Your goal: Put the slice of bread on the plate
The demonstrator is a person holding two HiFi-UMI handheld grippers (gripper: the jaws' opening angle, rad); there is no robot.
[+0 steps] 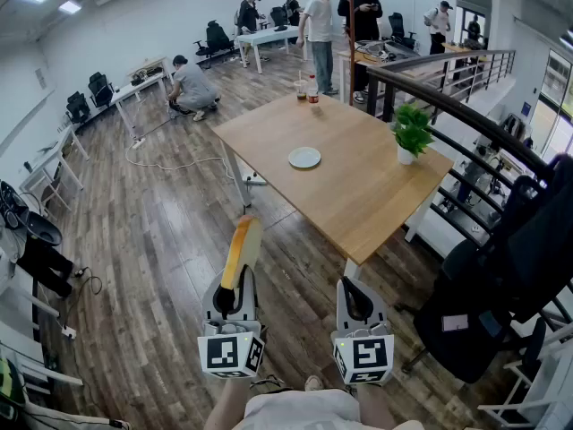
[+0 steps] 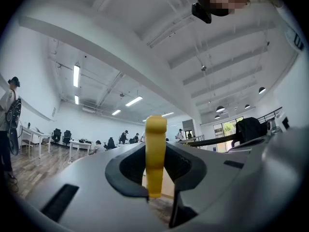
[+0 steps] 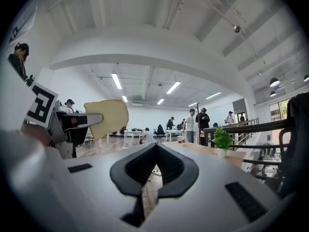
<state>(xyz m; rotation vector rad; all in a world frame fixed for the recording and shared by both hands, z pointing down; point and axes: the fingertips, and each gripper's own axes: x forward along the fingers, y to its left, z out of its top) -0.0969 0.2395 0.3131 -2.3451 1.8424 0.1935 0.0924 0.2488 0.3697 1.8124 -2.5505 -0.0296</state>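
Across the wood floor [image 1: 161,240] the table [image 1: 358,195] and its plate [image 1: 304,157] stand well off, so the left gripper [image 1: 235,280] clamps the slice of bread [image 1: 242,251] edge-up, seemingly for carrying, while the right gripper [image 1: 355,298] waits closed and empty.

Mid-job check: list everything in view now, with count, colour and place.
slice of bread: one, yellow-tan, held upright above the floor
table: one, light wood, centre of the room
plate: one, white, mid-table
potted plant: one, green in white pot, table's right edge
drink containers: two, brownish, table's far corner
railing: one, black, right of the table
chair: one, black, right foreground
people: several, mixed clothing, far side of room
left gripper: one, grey, shut on the slice of bread
right gripper: one, grey, jaws together, empty
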